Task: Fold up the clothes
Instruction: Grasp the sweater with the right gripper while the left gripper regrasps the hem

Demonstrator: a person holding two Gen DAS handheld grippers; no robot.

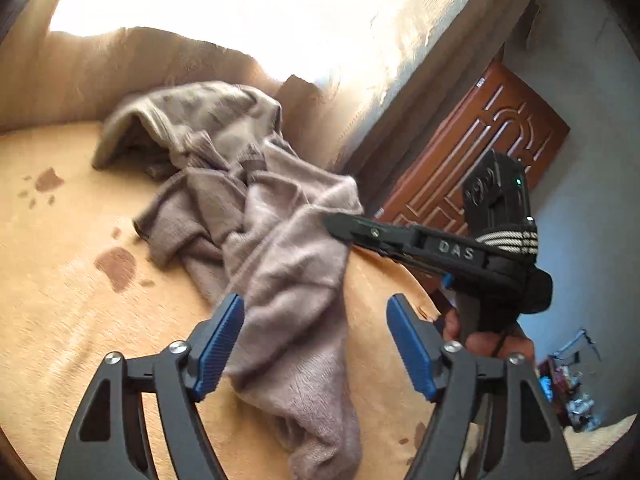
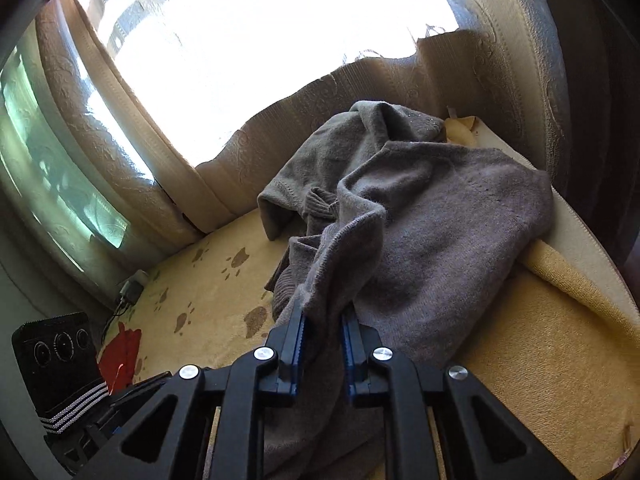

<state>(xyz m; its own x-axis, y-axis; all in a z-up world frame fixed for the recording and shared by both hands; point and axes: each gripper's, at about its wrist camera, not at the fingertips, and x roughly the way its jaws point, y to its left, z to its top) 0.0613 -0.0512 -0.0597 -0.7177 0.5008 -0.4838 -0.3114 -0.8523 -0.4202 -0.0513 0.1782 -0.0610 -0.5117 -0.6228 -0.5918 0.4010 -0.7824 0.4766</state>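
Observation:
A crumpled grey-brown knit sweater [image 1: 256,216] lies on a bed with a yellow paw-print blanket [image 1: 60,280]. My left gripper [image 1: 316,312] is open, its blue pads on either side of the sweater's near end, just above it. My right gripper [image 1: 340,226] reaches in from the right in the left wrist view, its tips at the sweater's right edge. In the right wrist view the right gripper [image 2: 323,320] is shut on a bunched fold of the sweater [image 2: 440,232], which is pulled up between the pads.
Beige curtains [image 2: 132,168] and a bright window stand behind the bed. A brown carved door [image 1: 480,152] is at the right. A charger and cable [image 2: 128,292] and a red item [image 2: 120,356] lie on the blanket [image 2: 540,360] at the left.

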